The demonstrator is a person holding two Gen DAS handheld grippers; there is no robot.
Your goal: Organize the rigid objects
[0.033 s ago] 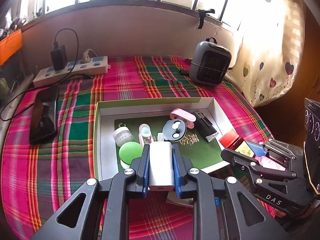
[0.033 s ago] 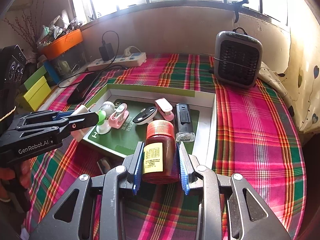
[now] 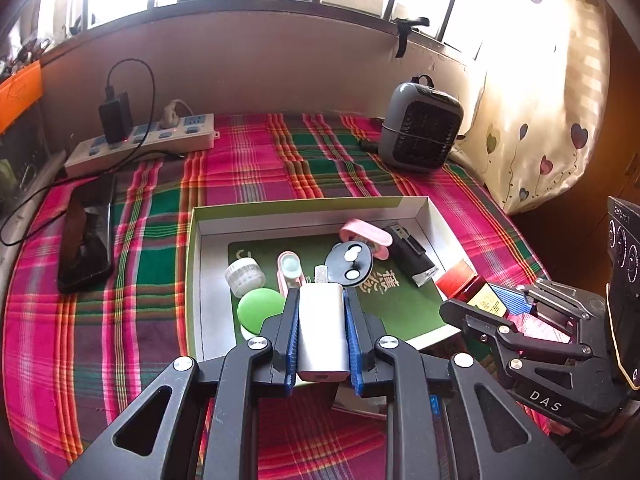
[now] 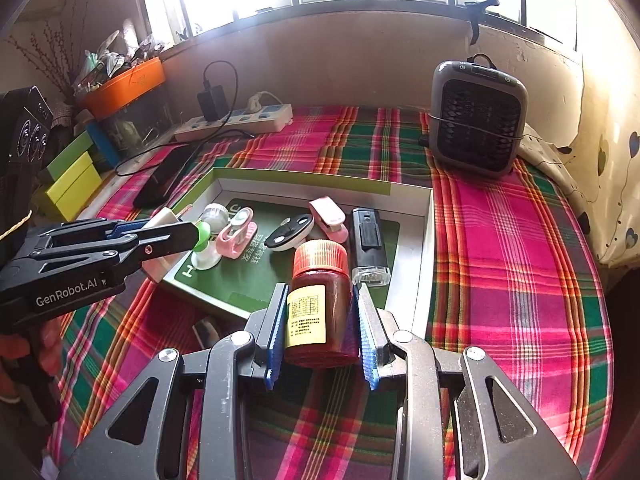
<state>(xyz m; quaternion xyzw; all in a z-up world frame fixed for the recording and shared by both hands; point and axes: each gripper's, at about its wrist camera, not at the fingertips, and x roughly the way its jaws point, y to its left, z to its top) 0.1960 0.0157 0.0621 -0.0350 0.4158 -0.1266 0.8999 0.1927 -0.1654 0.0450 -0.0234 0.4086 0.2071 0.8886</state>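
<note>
My left gripper (image 3: 322,308) is shut on a white plug adapter (image 3: 322,328) and holds it over the near edge of a shallow white box (image 3: 312,204). My right gripper (image 4: 320,304) is shut on a brown bottle with a red cap (image 4: 320,292), at the box's near right corner (image 4: 424,264); the bottle also shows in the left wrist view (image 3: 468,288). In the box lie a green-capped item (image 3: 260,310), a white jar (image 3: 244,274), a pink case (image 3: 290,270), a black oval case (image 3: 350,262), a pink clip (image 3: 366,236) and a black device (image 3: 410,254).
A grey heater (image 3: 420,136) stands at the back right. A power strip with a charger (image 3: 144,140) lies at the back left, a black phone (image 3: 86,236) in front of it. Yellow-green boxes (image 4: 72,184) and an orange bin (image 4: 124,88) stand at the left.
</note>
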